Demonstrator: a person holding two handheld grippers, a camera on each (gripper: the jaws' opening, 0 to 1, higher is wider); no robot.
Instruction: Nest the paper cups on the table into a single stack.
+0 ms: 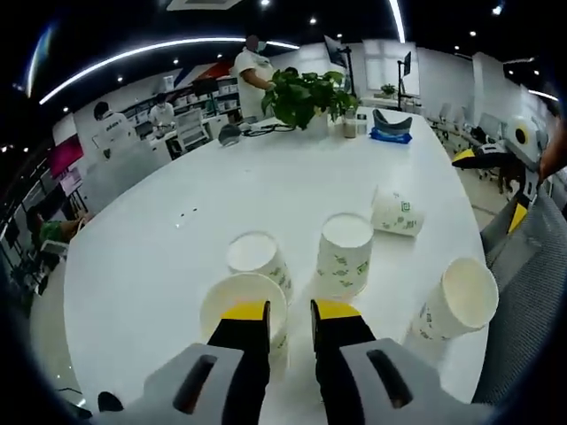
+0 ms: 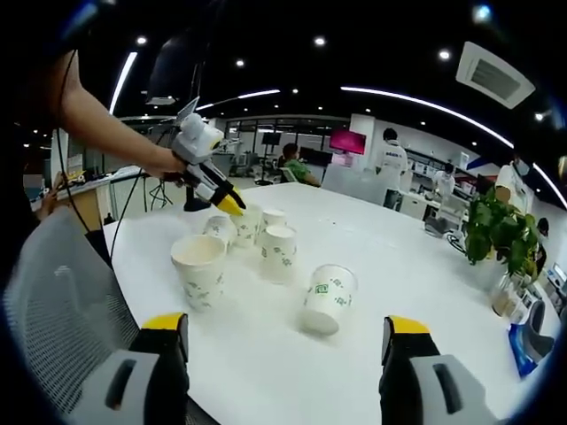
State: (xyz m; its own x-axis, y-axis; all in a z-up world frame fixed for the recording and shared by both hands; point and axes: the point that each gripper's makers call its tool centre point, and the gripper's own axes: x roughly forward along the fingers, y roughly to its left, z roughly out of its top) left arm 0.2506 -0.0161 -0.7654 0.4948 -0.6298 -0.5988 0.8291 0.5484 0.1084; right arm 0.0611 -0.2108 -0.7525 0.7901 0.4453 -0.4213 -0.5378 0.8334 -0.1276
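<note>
Several white paper cups with green print stand on the white table (image 1: 159,257). My left gripper (image 1: 291,312) is closed down on the right rim of the nearest upright cup (image 1: 237,299); it shows from outside in the right gripper view, left gripper (image 2: 232,205), held by a hand. Another cup (image 1: 257,255) stands just behind, a third cup (image 1: 344,254) to its right, and an upright cup (image 1: 461,301) near the edge. One cup (image 1: 396,213) lies on its side. My right gripper (image 2: 287,323) is open wide, close to that lying cup (image 2: 326,299) and beside an upright cup (image 2: 199,266).
A potted plant (image 1: 306,96) and small items sit at the table's far end; the plant (image 2: 496,235) also shows at the right. A grey mesh chair (image 2: 62,301) stands at the table's edge. People stand at desks in the background.
</note>
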